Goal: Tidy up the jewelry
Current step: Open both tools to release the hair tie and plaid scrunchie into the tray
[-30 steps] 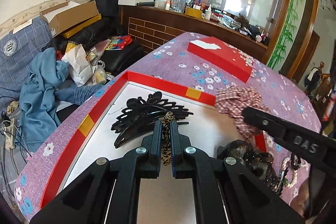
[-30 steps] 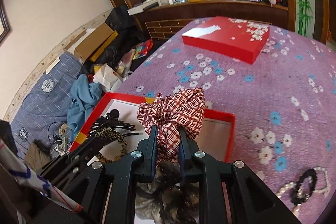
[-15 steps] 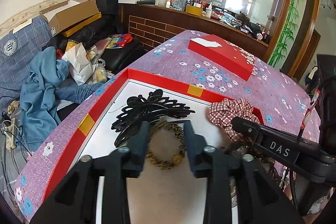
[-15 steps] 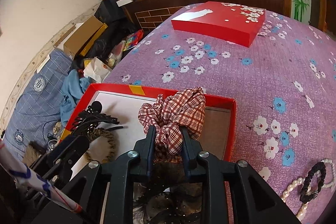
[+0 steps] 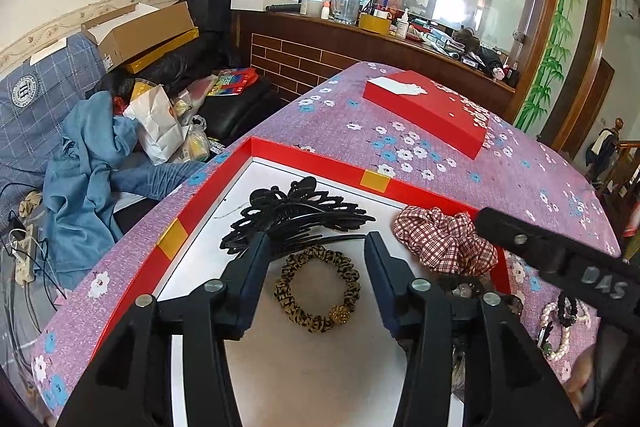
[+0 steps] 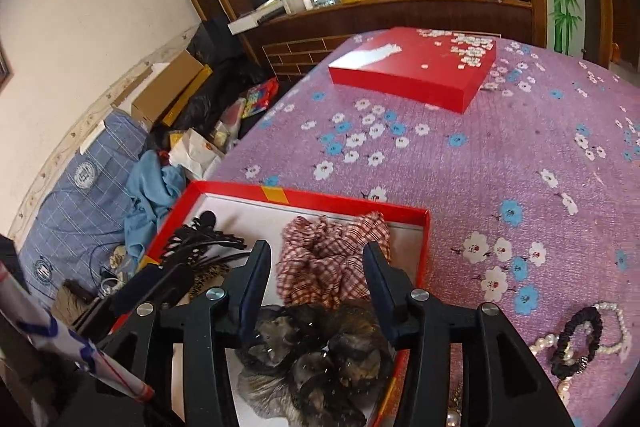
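While both tools stand parted, jaws just opened and clamping nothing: left tool (image 5: 316,251) over the leopard hair tie (image 5: 318,293), lying flat between its jaws on the red box (image 5: 312,159) floor; right tool (image 6: 316,259) astride the plaid scrunchie (image 6: 328,259), loose at the box's far right. Loose beaded bracelets (image 6: 580,339) right of the box on the tabletop (image 6: 480,155), nearer the right tool, probably next.
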A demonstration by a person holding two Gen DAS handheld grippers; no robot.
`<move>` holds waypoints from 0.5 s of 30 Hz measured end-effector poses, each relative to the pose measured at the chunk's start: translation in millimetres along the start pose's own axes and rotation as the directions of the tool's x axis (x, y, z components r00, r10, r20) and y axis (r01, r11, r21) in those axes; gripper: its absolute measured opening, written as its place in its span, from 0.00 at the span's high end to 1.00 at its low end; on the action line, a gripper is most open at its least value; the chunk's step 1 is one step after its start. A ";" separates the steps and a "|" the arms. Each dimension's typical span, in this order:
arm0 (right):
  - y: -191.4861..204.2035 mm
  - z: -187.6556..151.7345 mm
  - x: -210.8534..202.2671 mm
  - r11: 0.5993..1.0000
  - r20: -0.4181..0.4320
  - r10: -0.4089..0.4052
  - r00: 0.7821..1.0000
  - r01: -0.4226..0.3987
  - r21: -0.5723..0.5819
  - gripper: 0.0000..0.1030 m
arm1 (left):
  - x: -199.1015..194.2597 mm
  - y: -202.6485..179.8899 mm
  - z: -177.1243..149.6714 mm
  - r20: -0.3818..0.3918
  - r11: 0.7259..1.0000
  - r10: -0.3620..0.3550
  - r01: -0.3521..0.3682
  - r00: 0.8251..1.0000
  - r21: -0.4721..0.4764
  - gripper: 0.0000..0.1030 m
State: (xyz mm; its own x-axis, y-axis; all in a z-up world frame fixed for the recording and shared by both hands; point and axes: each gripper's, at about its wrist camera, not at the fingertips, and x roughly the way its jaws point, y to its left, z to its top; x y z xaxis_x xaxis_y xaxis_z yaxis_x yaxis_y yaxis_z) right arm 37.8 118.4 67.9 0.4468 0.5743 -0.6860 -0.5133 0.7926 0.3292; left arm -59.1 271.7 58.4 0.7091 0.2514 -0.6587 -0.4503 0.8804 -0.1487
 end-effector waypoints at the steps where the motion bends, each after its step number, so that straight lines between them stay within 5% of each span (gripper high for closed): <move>1: -0.3 -0.1 -3.7 1.000 0.007 0.002 1.000 -0.002 0.002 0.49 | -0.7 0.3 0.1 0.004 1.000 0.003 -0.003 1.000 -0.001 0.45; 15: -13.8 -6.6 -53.3 0.999 0.080 0.025 0.996 -0.027 0.023 0.49 | -21.5 -10.6 4.4 0.040 0.999 0.023 -0.024 0.999 0.024 0.38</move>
State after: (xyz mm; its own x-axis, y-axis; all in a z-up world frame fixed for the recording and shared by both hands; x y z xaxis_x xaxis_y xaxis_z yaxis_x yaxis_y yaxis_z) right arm 16.2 75.5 95.7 0.4915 0.6084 -0.6231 -0.5078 0.7815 0.3626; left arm -67.3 258.8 77.4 0.7198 0.2870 -0.6321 -0.4538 0.8836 -0.1156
